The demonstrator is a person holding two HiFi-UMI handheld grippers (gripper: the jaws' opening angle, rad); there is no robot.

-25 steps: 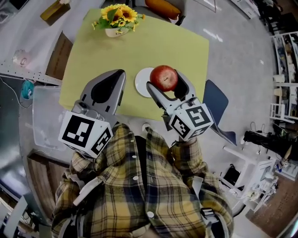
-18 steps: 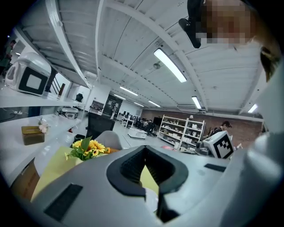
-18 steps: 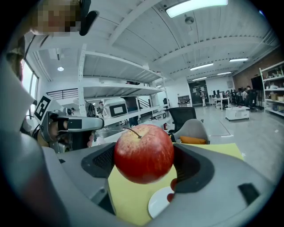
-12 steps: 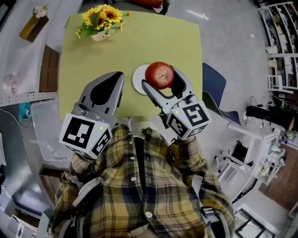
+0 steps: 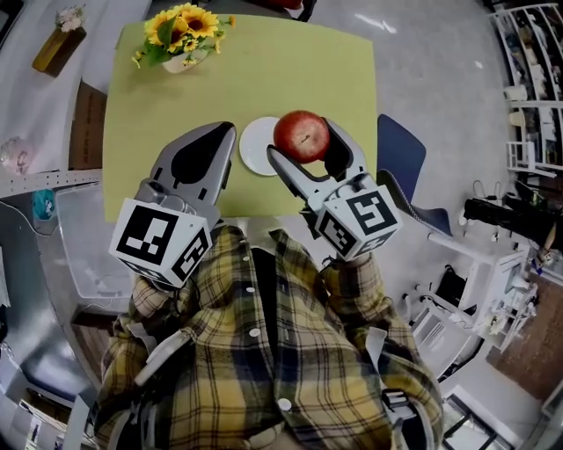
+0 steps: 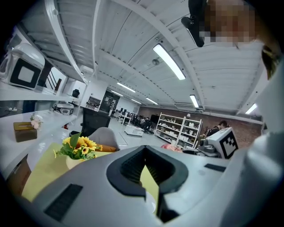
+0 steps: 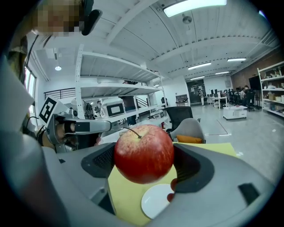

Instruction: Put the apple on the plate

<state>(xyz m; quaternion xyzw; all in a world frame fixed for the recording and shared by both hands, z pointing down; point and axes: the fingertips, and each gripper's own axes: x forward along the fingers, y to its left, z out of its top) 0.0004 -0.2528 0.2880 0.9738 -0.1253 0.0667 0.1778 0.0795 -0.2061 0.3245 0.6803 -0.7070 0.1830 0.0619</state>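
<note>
Head view: right gripper [image 5: 305, 145] clamps red apple [image 5: 302, 134], held over right rim of white plate [image 5: 253, 148] on yellow-green table [image 5: 264, 70]. Left gripper [image 5: 224, 134] closed, empty, left of plate. Sunflowers [image 5: 179, 25] at far corner.

Left gripper view: jaws together, only sliver of table [image 6: 148, 181] between them. Sunflowers [image 6: 77, 146] at left. Apple out of sight here.

Right gripper view: apple [image 7: 144, 153] gripped stem up. Plate [image 7: 156, 200] lies below, apart from it.

Versus half second ago: grip unchanged, apple stays over same rim, table drifted slightly left.
</note>
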